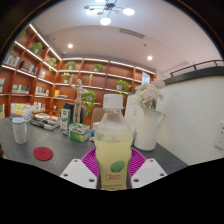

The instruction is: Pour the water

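Hand-held gripper (113,170) closed on a clear plastic bottle (113,145), its two fingers pressing the bottle's lower sides, magenta pads (91,162) showing at either flank. The bottle stands upright between the fingers, white cap (113,101) on top, green label (117,166) on the front, pale liquid inside. Beyond it lies the grey desk (60,160). At ten o'clock from the bottle, a red coaster (43,154); farther out at nine o'clock, a glass tumbler (19,130). At one o'clock, just behind the bottle, a white pitcher (148,128). Lit wall shelves (95,75) with plants fill the background.
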Tool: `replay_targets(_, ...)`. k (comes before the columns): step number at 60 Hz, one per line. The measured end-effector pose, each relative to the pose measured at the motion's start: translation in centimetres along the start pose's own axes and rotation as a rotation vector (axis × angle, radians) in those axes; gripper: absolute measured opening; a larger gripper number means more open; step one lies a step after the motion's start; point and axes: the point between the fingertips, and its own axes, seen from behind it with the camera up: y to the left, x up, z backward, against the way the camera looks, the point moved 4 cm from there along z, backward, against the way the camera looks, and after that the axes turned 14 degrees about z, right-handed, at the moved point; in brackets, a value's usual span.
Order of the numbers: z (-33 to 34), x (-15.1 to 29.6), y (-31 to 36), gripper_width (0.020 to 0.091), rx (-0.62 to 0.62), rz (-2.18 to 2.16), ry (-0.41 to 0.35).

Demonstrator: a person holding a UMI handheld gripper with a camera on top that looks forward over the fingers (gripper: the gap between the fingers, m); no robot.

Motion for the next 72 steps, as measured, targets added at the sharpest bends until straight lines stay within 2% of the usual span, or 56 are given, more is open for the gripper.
replay_targets(7, -0.3, 1.9, 1.9, 0.0334, 0.031, 0.172, -0.002)
replay_targets(15, -1.3, 5.6, 6.5, 0.0334, 0.078, 0.472, -0.04)
replay_targets(28, -3.4, 10.9, 15.3, 0.0334, 0.143, 0.968, -0.141)
replay_targets(45, -5.1, 15.7, 21.9, 0.0334, 0.077, 1.521, -0.267)
replay_targets(63, -5.9, 17.9, 24.1, 0.0348, -0.035, 1.938, -0.301)
replay_targets(72, -6.2, 18.0, 25.0, 0.0349, -0.055, 1.973, -0.319)
